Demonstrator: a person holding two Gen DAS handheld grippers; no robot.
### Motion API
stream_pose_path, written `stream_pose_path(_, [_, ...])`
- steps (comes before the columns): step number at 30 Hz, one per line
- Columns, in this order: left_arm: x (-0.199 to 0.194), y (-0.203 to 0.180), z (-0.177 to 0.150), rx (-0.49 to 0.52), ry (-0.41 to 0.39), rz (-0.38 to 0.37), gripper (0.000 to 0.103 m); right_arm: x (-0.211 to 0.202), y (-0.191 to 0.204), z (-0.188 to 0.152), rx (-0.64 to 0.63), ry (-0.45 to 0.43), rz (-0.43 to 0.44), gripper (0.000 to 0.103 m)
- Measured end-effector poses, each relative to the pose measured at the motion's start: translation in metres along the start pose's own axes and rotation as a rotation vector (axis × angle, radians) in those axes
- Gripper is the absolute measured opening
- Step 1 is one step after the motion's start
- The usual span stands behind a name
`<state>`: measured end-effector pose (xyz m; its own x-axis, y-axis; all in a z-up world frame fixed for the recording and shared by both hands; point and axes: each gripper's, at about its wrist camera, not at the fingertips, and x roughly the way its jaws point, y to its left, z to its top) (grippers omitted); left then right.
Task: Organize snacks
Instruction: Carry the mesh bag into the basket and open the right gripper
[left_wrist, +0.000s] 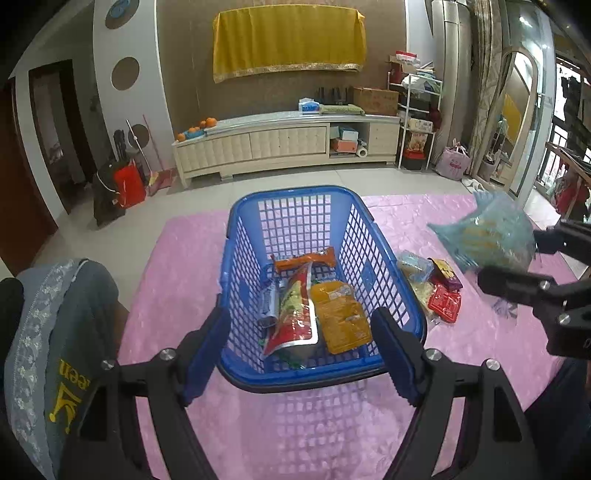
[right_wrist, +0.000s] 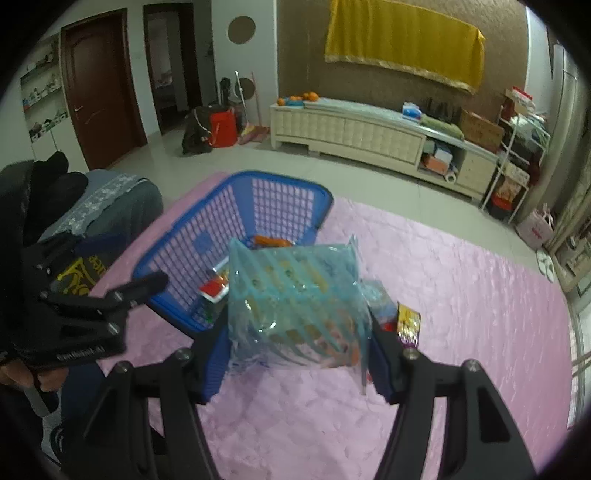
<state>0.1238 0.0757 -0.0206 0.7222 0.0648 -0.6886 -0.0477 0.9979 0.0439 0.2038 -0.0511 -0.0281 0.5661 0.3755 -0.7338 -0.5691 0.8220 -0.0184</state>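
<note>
Blue-striped snack bag (right_wrist: 295, 310) clamped in right tongs (right_wrist: 297, 354), left tongs (left_wrist: 301, 354) wide at basket (left_wrist: 291, 194)

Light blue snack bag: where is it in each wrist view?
Left wrist: light blue snack bag at the right edge, held in the right tongs.
Right wrist: bottom centre, between the tongs.
Shared landmark: blue basket.

One blue basket (left_wrist: 236, 236), four snack packets inside (left_wrist: 341, 319).
</note>
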Motion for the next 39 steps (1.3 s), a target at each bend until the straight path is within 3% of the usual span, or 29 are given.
stream_pose_path(9, [0.004,0.025,0.018,-0.024,-0.001,0.024,0.078,0.013,0.021,0.035,-0.081,-0.023,0.028,0.068])
stream_pose_path(20, [0.054,0.060,0.046,-0.047,0.050,0.062,0.078,0.090,0.024,0.071,-0.116,0.051,0.068,0.068])
stream_pose_path(26, [0.084,0.060,0.061,-0.047,0.077,0.063,0.078,0.139,0.023,0.080,-0.163,0.118,-0.001,0.068])
stream_pose_path(35, [0.110,0.047,0.068,-0.015,0.132,0.079,0.078,0.163,0.017,0.083,-0.232,0.136,-0.034,0.071])
stream_pose_path(39, [0.112,0.047,0.068,-0.019,0.138,0.086,0.083,0.169,0.018,0.082,-0.281,0.147,-0.054,0.081])
